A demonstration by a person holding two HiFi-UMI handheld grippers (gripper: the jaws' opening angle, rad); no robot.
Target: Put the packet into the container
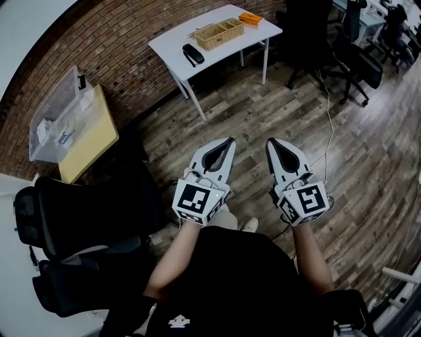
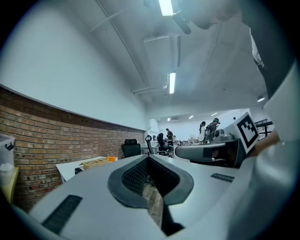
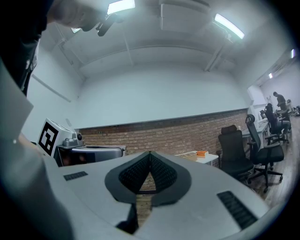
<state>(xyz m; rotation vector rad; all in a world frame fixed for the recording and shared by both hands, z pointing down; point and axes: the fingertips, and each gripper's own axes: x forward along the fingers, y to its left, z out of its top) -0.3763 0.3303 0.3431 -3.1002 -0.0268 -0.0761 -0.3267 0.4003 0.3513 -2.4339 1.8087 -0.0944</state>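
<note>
The white counter (image 1: 172, 39) stands well ahead across the wooden floor (image 1: 368, 164), beyond reach of both grippers. On it, from left to right, lie a black handset-like thing (image 1: 193, 53), a woven basket (image 1: 219, 34) that serves as the container, and the orange packet (image 1: 250, 19) just beside the basket near the counter's right-hand corner.

The left gripper (image 1: 229, 140) is held level in front of the body, its fingers closed tip to tip on nothing. The right gripper (image 1: 270, 141) is beside it, fingers likewise pressed together and empty.

The step in hand looks like the approach, so the first job is to get up to the counter squarely, with the packet on the right gripper's side. The fingers should part before they arrive, not over the packet. The packet looks flat and light, so pinching a free edge, with the fingers low and level, would likely hold better than pressing from above. The basket seems divided, so pick a compartment before lifting.
</note>
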